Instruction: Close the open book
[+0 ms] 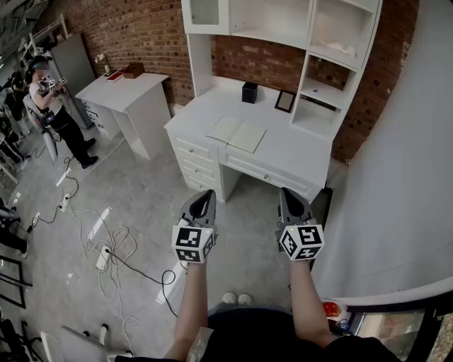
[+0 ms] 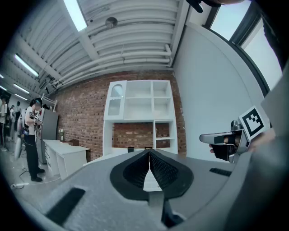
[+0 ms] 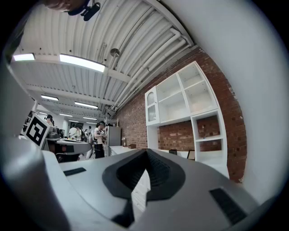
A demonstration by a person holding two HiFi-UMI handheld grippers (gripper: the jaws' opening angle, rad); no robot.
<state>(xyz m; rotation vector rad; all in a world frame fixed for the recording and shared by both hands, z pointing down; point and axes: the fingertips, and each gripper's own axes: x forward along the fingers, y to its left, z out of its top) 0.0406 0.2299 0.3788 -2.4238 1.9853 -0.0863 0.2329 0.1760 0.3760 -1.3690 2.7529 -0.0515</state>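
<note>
An open book (image 1: pixel 238 133) with pale pages lies flat on the white desk (image 1: pixel 297 152) against the brick wall. Both grippers hang level in the air well short of the desk, over the floor. My left gripper (image 1: pixel 204 197) is shut with nothing between its jaws; its tips (image 2: pixel 148 151) meet in the left gripper view. My right gripper (image 1: pixel 288 194) is shut and empty too, its tips (image 3: pixel 145 152) touching. The book is hidden behind the jaws in both gripper views.
On the desk stand a black box (image 1: pixel 249 92) and a small picture frame (image 1: pixel 285 101), under a white shelf hutch (image 1: pixel 283 21). A second white table (image 1: pixel 124 92) stands at the left, a person (image 1: pixel 56 113) beyond it. Cables (image 1: pixel 106 247) lie on the floor. A pale wall (image 1: pixel 403 177) runs along the right.
</note>
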